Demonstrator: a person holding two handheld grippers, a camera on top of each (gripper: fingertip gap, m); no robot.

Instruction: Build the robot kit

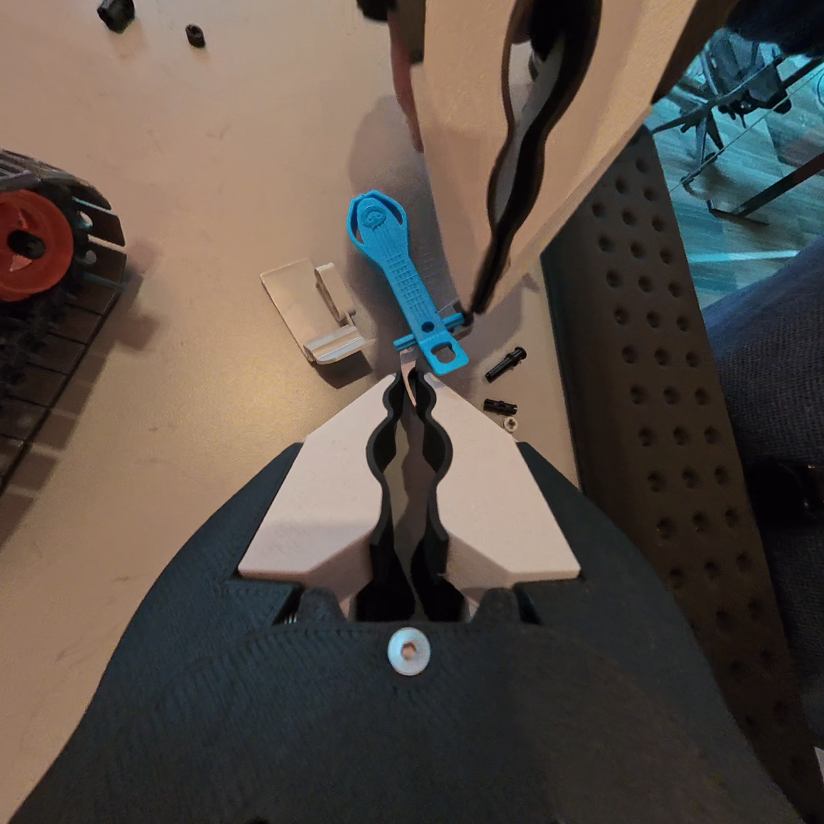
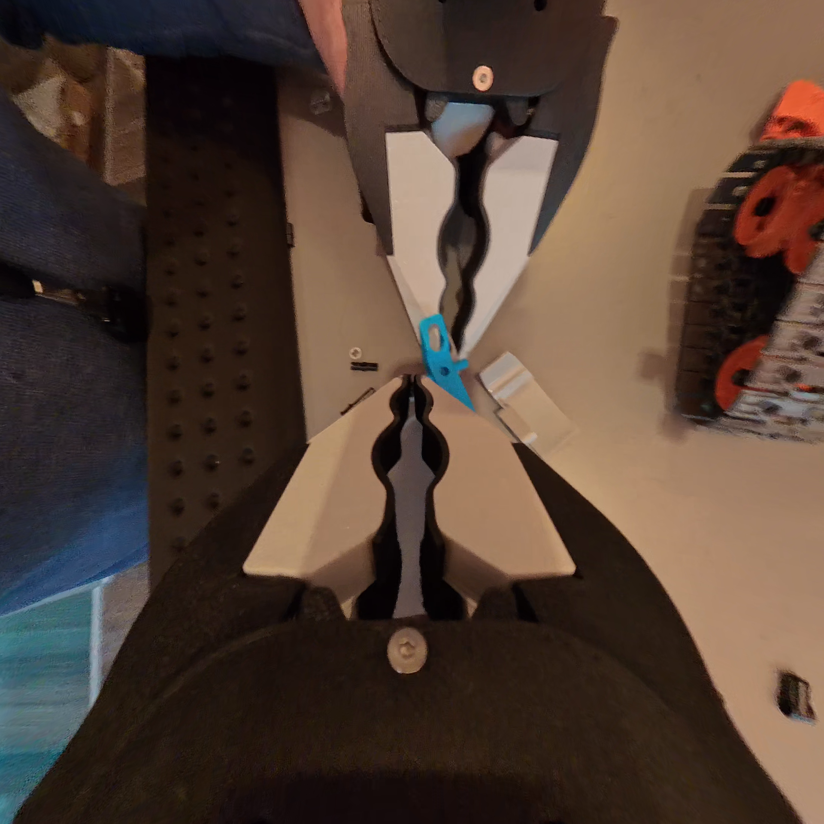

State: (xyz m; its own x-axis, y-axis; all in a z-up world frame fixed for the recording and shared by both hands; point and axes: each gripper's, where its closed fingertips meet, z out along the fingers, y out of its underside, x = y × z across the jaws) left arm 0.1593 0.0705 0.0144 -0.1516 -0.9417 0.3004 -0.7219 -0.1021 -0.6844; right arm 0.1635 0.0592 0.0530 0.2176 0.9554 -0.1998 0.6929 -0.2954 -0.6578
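The left gripper (image 1: 408, 379) fills the lower frame of the left wrist view, its jaws nearly closed, pinching a thin clear strip (image 1: 406, 372) at the tips. Just beyond the tips, at frame centre, a blue tool (image 1: 394, 272) slants up and to the left, its holed end just beside the left tips. The right gripper (image 1: 470, 310) comes down from the upper right, closed, with its tips at the small crossbar near the tool's holed end; whether they clamp it I cannot tell.

Left of the tool a clear bracket (image 1: 312, 307) lies on the beige table (image 1: 200, 156). To the right lie two black pins (image 1: 505, 358) and a screw (image 1: 509, 423), beside a black perforated strip (image 1: 660, 401). A tracked vehicle (image 1: 44, 276) with an orange wheel sits at the left edge.

In the right wrist view, the right gripper (image 2: 410, 379) is shut to a sliver, nothing clearly visible between the tips. The tool (image 2: 439, 356) sits just right of them, touching the left gripper (image 2: 459, 339) coming down from above.
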